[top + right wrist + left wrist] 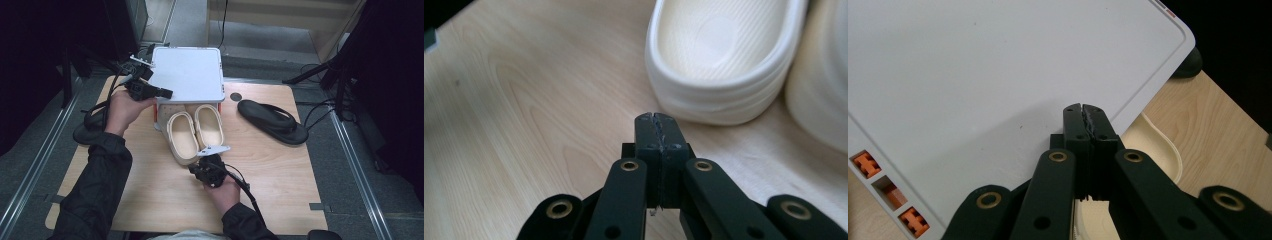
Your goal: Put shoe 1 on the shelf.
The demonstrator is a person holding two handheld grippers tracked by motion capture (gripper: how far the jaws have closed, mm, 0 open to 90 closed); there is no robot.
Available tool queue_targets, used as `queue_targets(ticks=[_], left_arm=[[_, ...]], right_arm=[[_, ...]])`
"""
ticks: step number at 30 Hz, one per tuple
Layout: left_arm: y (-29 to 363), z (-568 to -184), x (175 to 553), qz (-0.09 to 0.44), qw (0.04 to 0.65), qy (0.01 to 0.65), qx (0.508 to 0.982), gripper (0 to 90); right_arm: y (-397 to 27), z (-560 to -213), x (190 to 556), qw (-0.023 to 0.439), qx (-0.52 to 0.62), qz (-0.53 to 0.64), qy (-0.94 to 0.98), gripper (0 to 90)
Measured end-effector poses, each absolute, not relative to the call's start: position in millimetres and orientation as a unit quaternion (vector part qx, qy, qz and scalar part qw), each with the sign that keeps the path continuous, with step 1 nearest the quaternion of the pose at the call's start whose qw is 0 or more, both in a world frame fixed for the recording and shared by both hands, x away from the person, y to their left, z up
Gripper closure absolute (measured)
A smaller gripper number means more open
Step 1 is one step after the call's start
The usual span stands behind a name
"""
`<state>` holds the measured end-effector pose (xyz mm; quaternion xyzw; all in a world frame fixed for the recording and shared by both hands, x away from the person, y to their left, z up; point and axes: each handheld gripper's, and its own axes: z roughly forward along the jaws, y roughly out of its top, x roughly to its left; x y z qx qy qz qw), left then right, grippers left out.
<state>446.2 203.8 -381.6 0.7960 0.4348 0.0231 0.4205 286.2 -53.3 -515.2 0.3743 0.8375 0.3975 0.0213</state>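
Note:
Two cream clogs (182,136) (209,125) lie side by side mid-table, toes under a raised white box lid (187,72). My left gripper (167,93) is shut with nothing between its jaws; its tips (1083,107) lie against the lid (973,75) near the lid's left edge. In the left gripper view a clog's rim (1155,150) shows below the lid. My right gripper (196,169) sits just before the left clog's heel, low over the wood. In the right gripper view its shut tips (656,117) stop short of that heel (719,60), with the other clog (824,75) at the right.
A black flip-flop (272,121) lies on the wooden table (280,170) to the right of the clogs. A second black one (85,131) hangs over the table's left edge beside the left forearm. Orange catches (868,164) line the lid's edge. Cables trail from both grippers.

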Motion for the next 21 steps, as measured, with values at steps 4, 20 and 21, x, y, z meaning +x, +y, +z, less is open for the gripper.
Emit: queue_targets(ticks=[4,20,21], left_arm=[[204,-382,446,0.022,0.421,0.434,0.796,90.0],[204,-382,447,0.020,0.420,0.437,0.795,90.0],[204,-382,447,0.020,0.420,0.437,0.795,90.0]], right_arm=[[-51,-521,290,0.021,0.378,0.393,0.838,90.0],[-29,-517,308,0.034,0.381,0.383,0.841,90.0],[-27,-516,310,0.034,0.382,0.385,0.839,90.0]])
